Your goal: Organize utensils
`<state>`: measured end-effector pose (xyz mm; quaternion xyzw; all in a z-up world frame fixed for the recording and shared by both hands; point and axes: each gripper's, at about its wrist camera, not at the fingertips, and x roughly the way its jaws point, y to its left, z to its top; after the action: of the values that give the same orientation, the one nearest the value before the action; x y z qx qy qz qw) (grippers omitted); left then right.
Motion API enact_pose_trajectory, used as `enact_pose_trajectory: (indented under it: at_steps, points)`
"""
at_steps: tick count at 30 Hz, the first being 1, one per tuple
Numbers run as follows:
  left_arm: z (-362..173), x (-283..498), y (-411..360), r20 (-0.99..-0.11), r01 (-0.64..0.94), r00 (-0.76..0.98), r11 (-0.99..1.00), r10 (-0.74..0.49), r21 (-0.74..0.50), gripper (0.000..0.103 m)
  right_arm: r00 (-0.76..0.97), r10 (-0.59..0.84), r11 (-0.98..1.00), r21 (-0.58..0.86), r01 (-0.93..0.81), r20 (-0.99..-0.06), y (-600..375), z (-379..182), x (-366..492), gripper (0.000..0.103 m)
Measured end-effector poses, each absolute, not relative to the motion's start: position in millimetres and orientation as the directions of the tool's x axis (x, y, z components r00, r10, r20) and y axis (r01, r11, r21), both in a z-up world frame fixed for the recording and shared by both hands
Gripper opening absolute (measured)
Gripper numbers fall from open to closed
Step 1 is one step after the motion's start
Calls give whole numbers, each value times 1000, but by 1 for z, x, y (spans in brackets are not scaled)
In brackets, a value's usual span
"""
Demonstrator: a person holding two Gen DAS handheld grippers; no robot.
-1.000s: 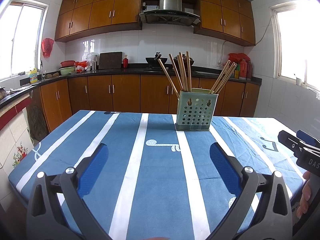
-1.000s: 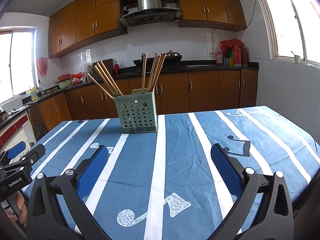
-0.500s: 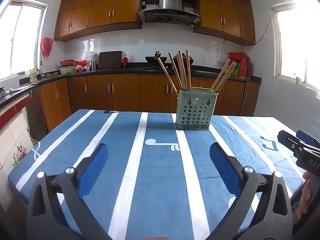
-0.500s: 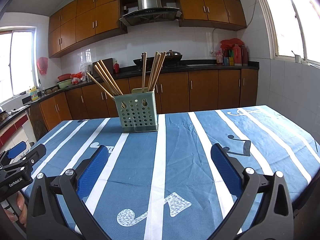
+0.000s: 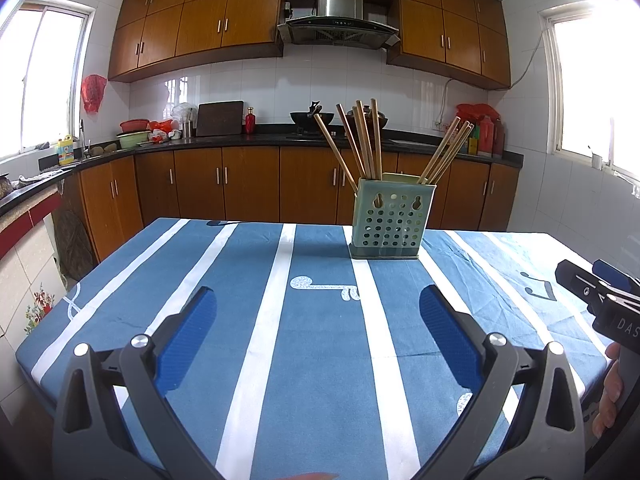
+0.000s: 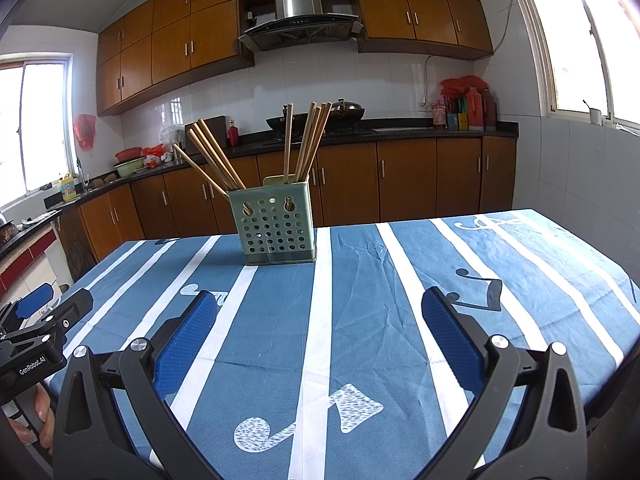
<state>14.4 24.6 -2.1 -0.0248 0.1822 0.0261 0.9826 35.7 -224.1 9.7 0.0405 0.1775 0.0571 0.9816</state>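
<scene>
A pale green perforated utensil holder (image 5: 391,218) stands upright at the far side of the table; it also shows in the right wrist view (image 6: 275,226). Several wooden chopsticks (image 5: 362,140) lean in it in two bunches, and they show in the right wrist view too (image 6: 308,142). My left gripper (image 5: 318,306) is open and empty, low over the near part of the table, well short of the holder. My right gripper (image 6: 320,310) is open and empty, also short of the holder. Each gripper shows at the edge of the other's view.
The table carries a blue cloth with white stripes (image 5: 320,280) (image 6: 360,280). Brown kitchen cabinets and a dark counter (image 5: 240,140) run behind it. The table's left edge (image 5: 80,292) and right edge (image 6: 600,248) drop to the floor.
Both views have shifted very slightly; the holder sits a touch higher in frame. Both grippers stay open and empty.
</scene>
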Motion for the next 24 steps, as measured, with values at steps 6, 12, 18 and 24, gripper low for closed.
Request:
enact_pose_trajectory:
  at_steps: [6, 12, 18, 24]
  points:
    - [-4, 14, 24, -362, -60, 931, 997, 42, -40, 99, 930, 126, 990, 100, -97, -345, -224, 10, 36, 101]
    - [-3, 14, 24, -357, -60, 933, 997, 43, -38, 99, 930, 127, 990, 101, -97, -344, -224, 10, 36, 101]
    - [-7, 14, 22, -361, -62, 932, 997, 45, -35, 99, 930, 126, 990, 101, -97, -345, -224, 10, 35, 101]
    - [-5, 14, 24, -366, -63, 930, 997, 42, -43, 99, 930, 127, 990, 102, -97, -345, -225, 10, 36, 101]
